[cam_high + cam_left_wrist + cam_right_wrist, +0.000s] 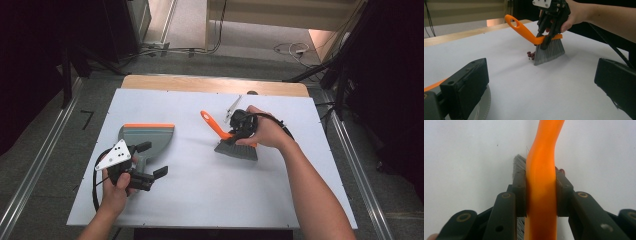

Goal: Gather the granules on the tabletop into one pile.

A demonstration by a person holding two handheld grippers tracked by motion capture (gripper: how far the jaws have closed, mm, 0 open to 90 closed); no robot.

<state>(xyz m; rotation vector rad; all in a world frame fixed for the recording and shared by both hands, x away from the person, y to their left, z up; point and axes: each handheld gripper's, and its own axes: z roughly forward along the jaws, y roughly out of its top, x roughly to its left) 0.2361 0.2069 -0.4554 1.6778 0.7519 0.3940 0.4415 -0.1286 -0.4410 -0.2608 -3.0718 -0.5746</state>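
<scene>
A grey dustpan (148,137) with an orange lip lies at the left of the white table (210,190), well apart from the brush (235,145). Small dark red crumbs (531,54) lie just beside the grey bristles. The orange-handled brush is held mid-table, bristles down, clamped by the right gripper (239,136). The left gripper (152,160) is held over the dustpan, jaws apart.

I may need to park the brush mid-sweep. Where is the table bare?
Bare: the wide strip of white table along the near edge, between the dustpan and the brush, and the far left corner behind the dustpan. Crowded: beside the bristles, where small dark red bits lie.
</scene>
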